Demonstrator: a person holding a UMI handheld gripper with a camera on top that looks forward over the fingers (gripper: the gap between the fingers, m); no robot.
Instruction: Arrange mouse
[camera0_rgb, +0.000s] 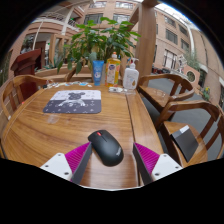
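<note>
A black computer mouse (105, 146) lies on a wooden desk (45, 130), between the 2 fingers of the claw (111, 158). The claw is released: its magenta pads (73, 157) stand spread wide to either side of the mouse, with a gap of bare wood showing on each side, and neither pad touches it. The mouse rests on the desk by its own weight, its body angled slightly across the planks.

Well beyond the mouse, farther along the desk, lies a mouse pad (72, 101) printed with a pale pattern on a dark ground; the mouse is apart from it. Behind the mouse pad stands a leafy potted plant (97, 42) in a blue pot, with a yellow bottle (113, 71) just beside it and a white pump bottle (130, 77) next to that.

Wooden chairs (168, 98) stand along the right side of the desk, and another wooden chair (10, 98) sits at the left. Buildings with windows rise in the background.
</note>
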